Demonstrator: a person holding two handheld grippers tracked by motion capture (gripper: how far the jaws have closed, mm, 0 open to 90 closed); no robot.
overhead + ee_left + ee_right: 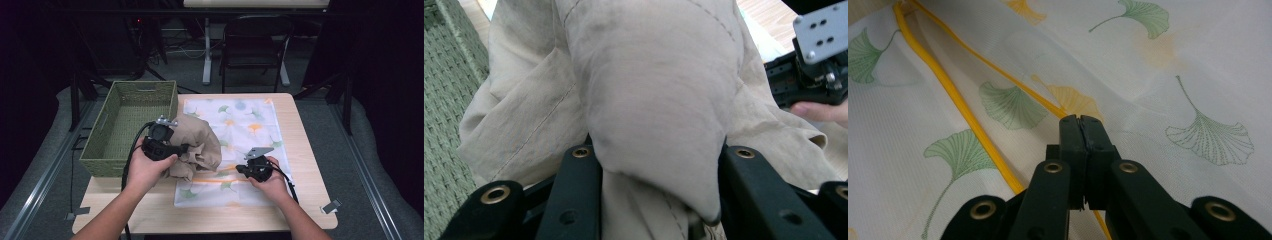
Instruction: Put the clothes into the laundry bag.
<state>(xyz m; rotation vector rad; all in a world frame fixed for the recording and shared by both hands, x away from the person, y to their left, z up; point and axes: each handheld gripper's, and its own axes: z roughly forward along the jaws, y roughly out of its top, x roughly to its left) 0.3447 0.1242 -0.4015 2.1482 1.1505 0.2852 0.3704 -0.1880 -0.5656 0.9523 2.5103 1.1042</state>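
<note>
The beige garment [197,145] lay bunched in a soft heap on the left part of the table [150,210], overlapping the left edge of the leaf-printed mesh bag [250,125] and just beside the right wall of the woven basket [105,150].

Nearest the person, a bare strip of wood ran along the table's near edge, with both forearms crossing it. The left gripper [186,148] was clamped on a thick fold of the garment, the cloth bulging up between its two jaws in the left gripper view [654,100]. The right gripper [241,169] sat toward the near right part of the table, its jaws pressed fully together, tips down at the bag's yellow-trimmed seam [948,90]; whether a layer of mesh was pinched between them could not be told.

Right of the bag, a narrow band of tabletop stayed free up to the right edge. The far half of the bag lay flat and uncovered toward the far edge. The basket hung over the table's left edge, its inside bare.

The garment was a pale tan, lightly creased, with stitched seams showing along its folds and a rounded, puffed hump where it was held.

Beyond the table stood a dark chair [255,45] on the grey floor.
</note>
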